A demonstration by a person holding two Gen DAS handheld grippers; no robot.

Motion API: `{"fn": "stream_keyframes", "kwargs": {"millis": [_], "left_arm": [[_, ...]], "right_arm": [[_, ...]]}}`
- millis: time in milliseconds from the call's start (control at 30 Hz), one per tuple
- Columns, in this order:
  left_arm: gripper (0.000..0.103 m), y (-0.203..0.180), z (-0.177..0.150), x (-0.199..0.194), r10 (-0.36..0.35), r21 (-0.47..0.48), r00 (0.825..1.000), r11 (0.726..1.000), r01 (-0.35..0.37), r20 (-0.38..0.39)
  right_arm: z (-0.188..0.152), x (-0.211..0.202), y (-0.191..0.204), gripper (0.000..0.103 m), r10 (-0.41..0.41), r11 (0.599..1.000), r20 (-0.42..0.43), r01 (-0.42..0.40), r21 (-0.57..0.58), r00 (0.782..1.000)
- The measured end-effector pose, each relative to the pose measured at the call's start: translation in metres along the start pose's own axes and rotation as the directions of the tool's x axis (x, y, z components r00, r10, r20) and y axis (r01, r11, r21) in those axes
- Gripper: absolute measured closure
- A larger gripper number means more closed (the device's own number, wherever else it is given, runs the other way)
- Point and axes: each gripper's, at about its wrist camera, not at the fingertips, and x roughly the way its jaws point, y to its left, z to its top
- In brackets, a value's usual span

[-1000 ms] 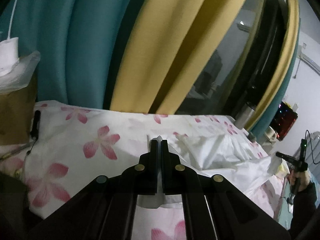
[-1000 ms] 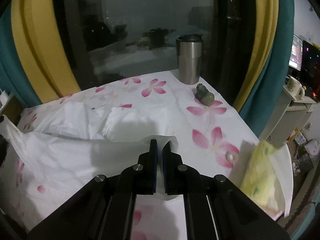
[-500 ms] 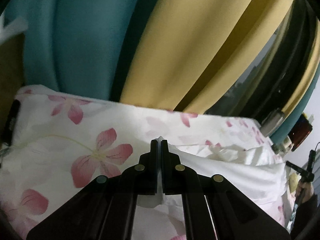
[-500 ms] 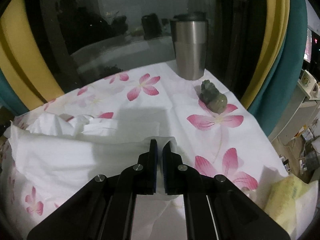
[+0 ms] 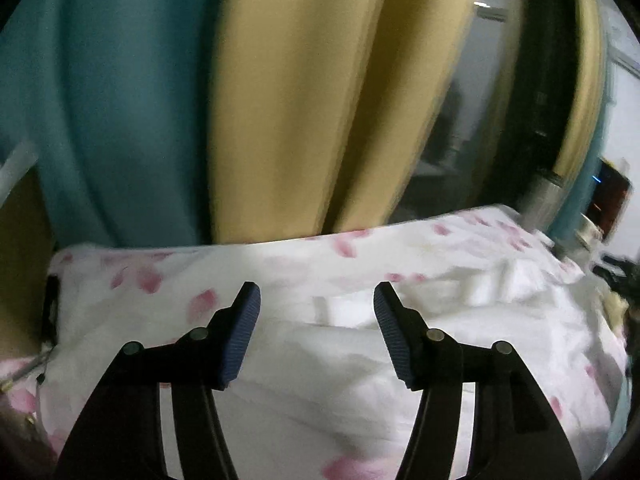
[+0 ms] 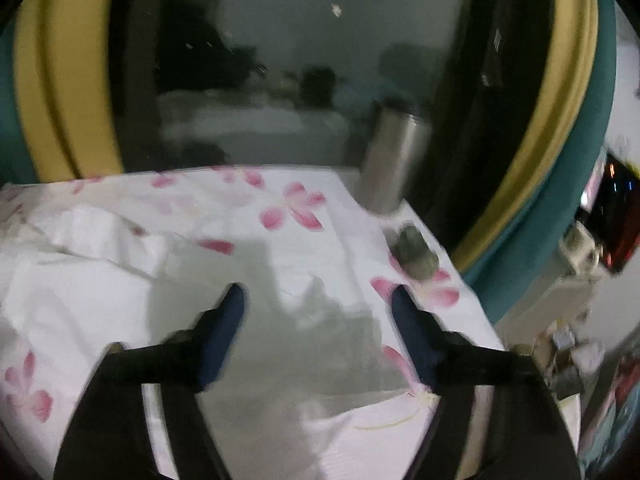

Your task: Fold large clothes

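Your right tongs [image 6: 316, 300] have just been opening and now stand wide, nothing between them, above the white garment [image 6: 100, 292] on the flowered surface [image 6: 296, 208]. A steel tumbler [image 6: 392, 160] stands beyond, a small green figurine [image 6: 414, 254] near it.

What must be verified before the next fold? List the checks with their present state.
1. Left gripper open, jaws just opened, nothing between the pads: ok.
2. Right gripper open, jaws just opened, nothing clamped: ok.
3. White garment lying released on the flowered cloth: ok.
4. Garment flat and smooth: not ok, rumpled at the far side.
5. Steel tumbler and small green figure apart from the garment: ok.
6. Fold edges aligned: cannot tell.
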Motion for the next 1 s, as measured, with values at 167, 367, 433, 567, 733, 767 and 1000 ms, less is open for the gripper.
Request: {"fn": "stream_keyframes", "kwargs": {"millis": [167,367,433,567,733,767,1000], "left_arm": [[0.041,-0.073,-0.019,-0.001,-0.175,0.169,0.981,0.968,0.186,-0.081],[0.041,-0.138,-0.053,0.024,-0.220,0.372,0.955,0.885,0.281,-0.199],[0.041,-0.149,-0.059,0.032,-0.207,0.414,0.952,0.864,0.285,-0.224],[0.041,-0.162,-0.064,0.035,-0.201,0.477,0.948,0.826,0.299,-0.246],[0.041,-0.170,-0.068,0.041,-0.190,0.519,0.943,0.796,0.311,-0.274],[0.041,-0.170,-0.067,0.042,-0.181,0.520,0.945,0.799,0.302,-0.272],[0.041,-0.157,-0.049,0.047,-0.140,0.449,0.958,0.860,0.243,-0.251]], "right_arm": [[-0.007,-0.031,0.062,0.024,0.245,0.961,0.002,-0.242,-0.135,0.970],[-0.037,-0.039,0.146,0.024,0.376,0.863,-0.078,-0.380,-0.334,0.923],[-0.045,-0.035,0.162,0.024,0.368,0.844,-0.098,-0.377,-0.381,0.925],[-0.051,-0.026,0.178,0.025,0.321,0.833,-0.097,-0.330,-0.444,0.942],[-0.041,-0.015,0.171,0.075,0.357,0.843,-0.107,-0.369,-0.390,0.928],[-0.038,-0.016,0.171,0.085,0.366,0.845,-0.104,-0.377,-0.380,0.925],[-0.013,-0.028,0.163,0.097,0.415,0.842,-0.053,-0.405,-0.358,0.908]]}}
